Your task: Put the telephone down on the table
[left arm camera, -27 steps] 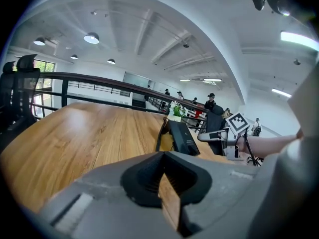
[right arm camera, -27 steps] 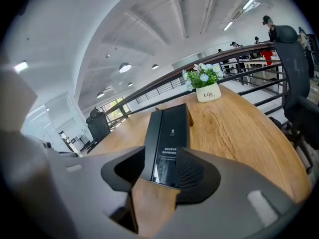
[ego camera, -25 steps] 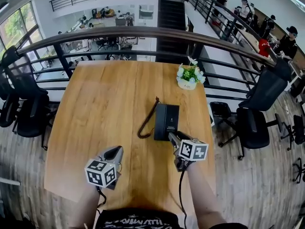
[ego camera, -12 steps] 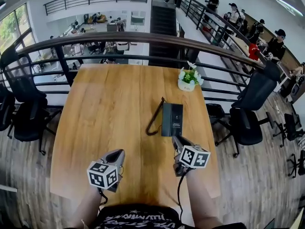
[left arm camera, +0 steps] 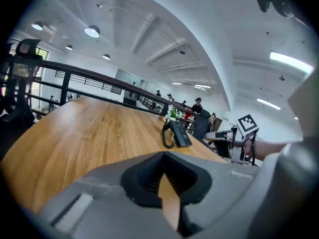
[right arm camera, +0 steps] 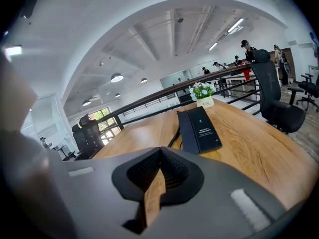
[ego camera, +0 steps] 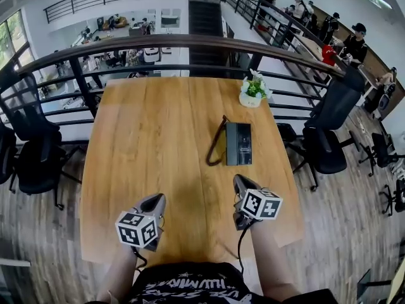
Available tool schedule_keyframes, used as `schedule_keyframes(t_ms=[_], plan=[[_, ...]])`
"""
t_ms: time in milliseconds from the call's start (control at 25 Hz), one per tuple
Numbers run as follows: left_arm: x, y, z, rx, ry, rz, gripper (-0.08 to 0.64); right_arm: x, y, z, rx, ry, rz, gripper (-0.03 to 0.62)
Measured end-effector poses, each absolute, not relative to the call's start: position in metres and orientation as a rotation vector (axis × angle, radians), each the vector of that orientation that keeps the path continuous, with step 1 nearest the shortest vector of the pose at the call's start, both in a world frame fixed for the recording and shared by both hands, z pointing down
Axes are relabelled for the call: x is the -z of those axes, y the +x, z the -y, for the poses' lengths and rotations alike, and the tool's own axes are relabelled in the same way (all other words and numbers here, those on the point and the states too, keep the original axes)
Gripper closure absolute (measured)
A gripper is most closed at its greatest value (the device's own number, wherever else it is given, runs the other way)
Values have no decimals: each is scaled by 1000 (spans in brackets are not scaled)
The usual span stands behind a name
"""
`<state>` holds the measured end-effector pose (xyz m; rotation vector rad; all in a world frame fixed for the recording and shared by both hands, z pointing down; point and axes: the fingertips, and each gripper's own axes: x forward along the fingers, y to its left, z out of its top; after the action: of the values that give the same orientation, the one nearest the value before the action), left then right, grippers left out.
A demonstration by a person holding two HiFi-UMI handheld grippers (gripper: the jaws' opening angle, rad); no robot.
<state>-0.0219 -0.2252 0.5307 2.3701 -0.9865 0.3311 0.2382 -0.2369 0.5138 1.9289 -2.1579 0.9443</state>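
Observation:
The black telephone (ego camera: 238,143) lies flat on the wooden table (ego camera: 158,138), its curly cord (ego camera: 216,145) looped at its left. It also shows in the left gripper view (left arm camera: 180,133) and the right gripper view (right arm camera: 202,128). My right gripper (ego camera: 240,182) hovers a short way in front of the phone's near end, apart from it. Its jaws have just been closing with nothing between them, and they stand shut (right arm camera: 154,193). My left gripper (ego camera: 152,202) hangs over the near left of the table, shut and empty (left arm camera: 167,198).
A small white pot of flowers (ego camera: 253,94) stands behind the phone near the far edge. A dark railing (ego camera: 190,43) runs along the table's far side. Office chairs stand to the right (ego camera: 329,144) and left (ego camera: 31,151). People stand at the far right (ego camera: 354,40).
Both grippers have drawn back toward me. The right one was at the phone's near end and is now well short of it. The phone stays on the table.

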Motion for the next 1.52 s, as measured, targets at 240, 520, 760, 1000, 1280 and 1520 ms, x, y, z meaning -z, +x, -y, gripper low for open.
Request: schedule_keyframes(t_ms=[240,520,760,1000,1280,1520], plan=[[-546,-40,214,-382,2402,856,558,-531,204,204,-993,2001,2081,593],[-573,-31,191,-495,2461,620,558,-564,189,132,-1096,2168,1892,594],[-580,-13,167,-563,2521,445,558,-565,189,76,-1118,2286,1775,594],[-578,-5,155,-554,2520,441,558,-556,190,50,-1118,2357,1787,594],[-564,-10,100,-608,2570,403,558,-544,162,2,-1123,2368,1881,594],[-541,-21,40,-591,2628,370,558,-527,137,-53,-1066,2361,1935,594]])
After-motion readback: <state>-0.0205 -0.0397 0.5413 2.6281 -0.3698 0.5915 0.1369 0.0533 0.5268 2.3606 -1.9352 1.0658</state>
